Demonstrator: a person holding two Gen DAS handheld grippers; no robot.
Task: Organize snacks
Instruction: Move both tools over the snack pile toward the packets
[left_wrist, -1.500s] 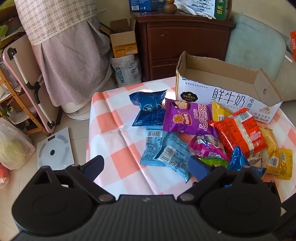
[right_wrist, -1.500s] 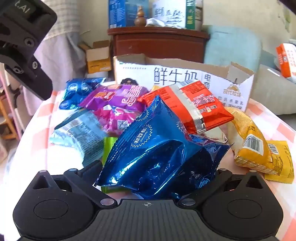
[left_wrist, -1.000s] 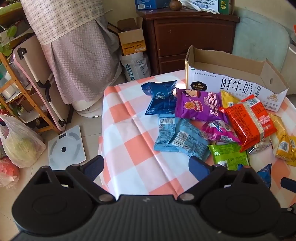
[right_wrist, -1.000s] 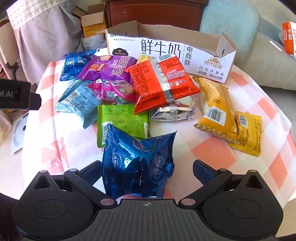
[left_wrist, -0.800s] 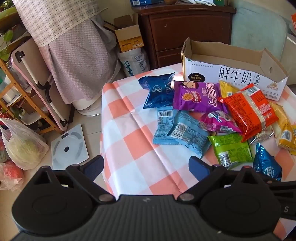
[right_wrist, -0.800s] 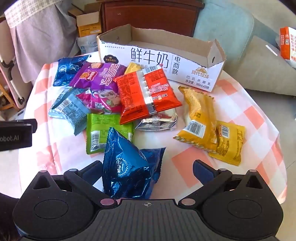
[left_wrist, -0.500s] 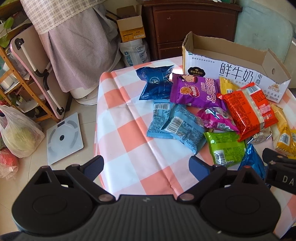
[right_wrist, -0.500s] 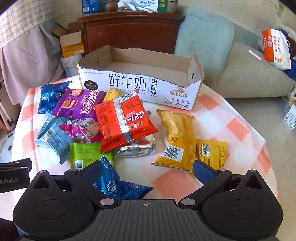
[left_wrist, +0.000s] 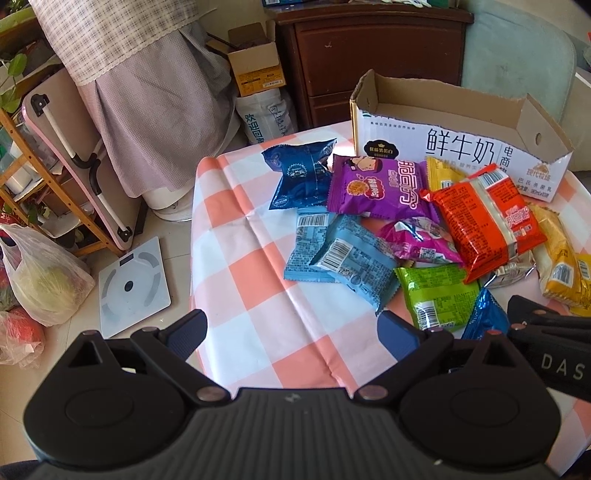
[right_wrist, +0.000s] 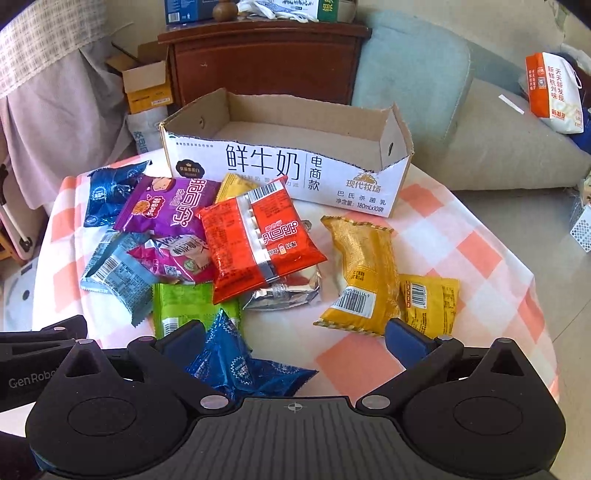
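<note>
Several snack packets lie on a checked tablecloth (left_wrist: 236, 280) in front of an empty cardboard milk box (right_wrist: 280, 129), also in the left wrist view (left_wrist: 443, 110). A red packet (right_wrist: 258, 240) tops the pile, by a purple one (right_wrist: 166, 206), a green one (right_wrist: 184, 306) and two yellow ones (right_wrist: 362, 273). A shiny blue packet (right_wrist: 240, 365) lies on the table just ahead of my right gripper (right_wrist: 295, 339), which is open and empty. My left gripper (left_wrist: 291, 328) is open and empty over the table's near left edge.
A dark wooden cabinet (right_wrist: 266, 55) and small cardboard boxes (left_wrist: 255, 70) stand behind the table. A sofa with cushions (right_wrist: 498, 129) is at the right. A scale (left_wrist: 129, 284) and plastic bags (left_wrist: 40, 280) lie on the floor at the left.
My right gripper opened and let go of the shiny blue packet, which now lies on the table. Both grippers pulled back and up from the pile.
</note>
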